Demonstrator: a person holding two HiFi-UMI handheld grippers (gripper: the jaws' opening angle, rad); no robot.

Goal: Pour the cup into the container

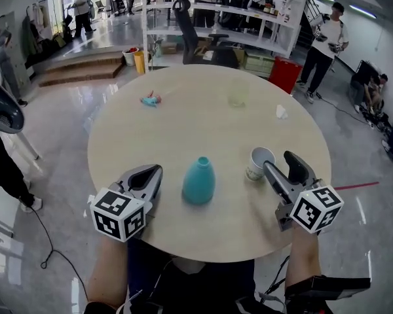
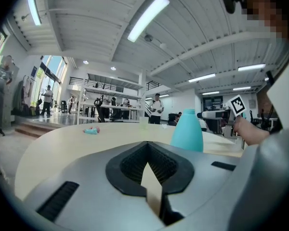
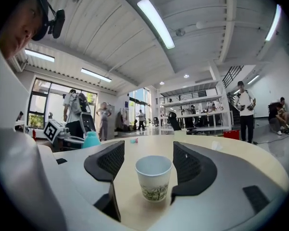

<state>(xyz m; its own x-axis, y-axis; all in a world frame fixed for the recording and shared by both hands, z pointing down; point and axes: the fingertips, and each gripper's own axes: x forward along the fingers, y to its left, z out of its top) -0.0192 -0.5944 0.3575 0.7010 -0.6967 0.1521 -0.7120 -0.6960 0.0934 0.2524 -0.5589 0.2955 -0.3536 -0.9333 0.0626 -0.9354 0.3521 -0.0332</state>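
cup (image 1: 259,163) upright, mouth up, untouched between jaws of released right hand-held gripper (image 1: 281,165), container (image 1: 199,180) upright beside it, both near counter (image 1: 203,110) front edge, open room beyond, left hand-held gripper (image 1: 152,171) clenched empty

Round beige table (image 1: 183,133), teal container (image 1: 198,180), paper cup (image 1: 259,163), clear cup (image 1: 238,94), small toy (image 1: 150,99), tissue (image 1: 281,112)

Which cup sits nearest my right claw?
The white paper cup with the green print, right by the open right claw; the clear cup stands far across the table.
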